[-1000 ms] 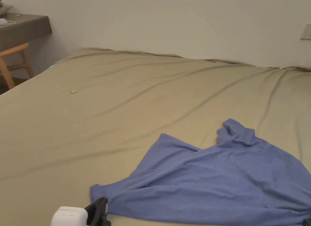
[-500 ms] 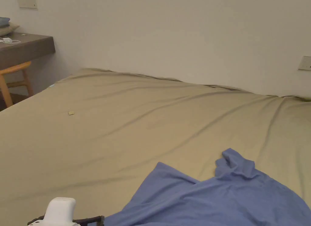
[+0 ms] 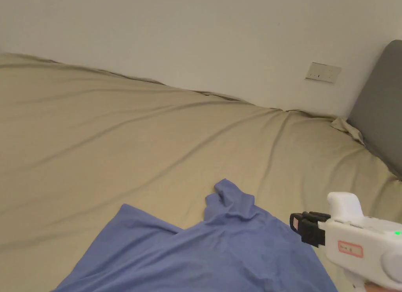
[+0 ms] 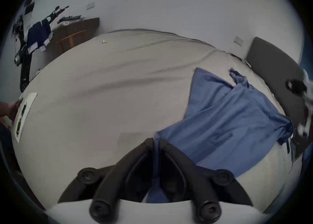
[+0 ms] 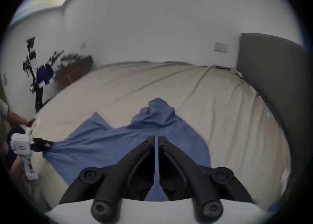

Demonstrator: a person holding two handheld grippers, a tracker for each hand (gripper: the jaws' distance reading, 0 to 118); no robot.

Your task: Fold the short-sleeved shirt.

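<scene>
A blue short-sleeved shirt (image 3: 220,249) lies spread and rumpled on the tan bed (image 3: 117,139), with one bunched part sticking up at its far edge. My left gripper (image 4: 156,140) is shut on a corner of the shirt (image 4: 228,122), and blue cloth runs back between its jaws. From the right gripper view the left gripper (image 5: 48,145) pulls that corner taut at the shirt's left end. My right gripper (image 5: 156,137) is shut on a thin fold of the shirt (image 5: 118,139). In the head view the right gripper (image 3: 296,224) is at the shirt's right edge.
A grey headboard (image 3: 380,108) rises at the bed's right end, below a wall plate (image 3: 323,72). Far left stand a dark desk and a wooden chair (image 4: 72,39), with dark clothes on a stand (image 4: 39,34). A small scrap (image 4: 104,41) lies on the sheet.
The head camera has swung to the right: the desk and the left gripper have left its picture, and the right gripper and the headboard have come in. The shirt keeps its shape.
</scene>
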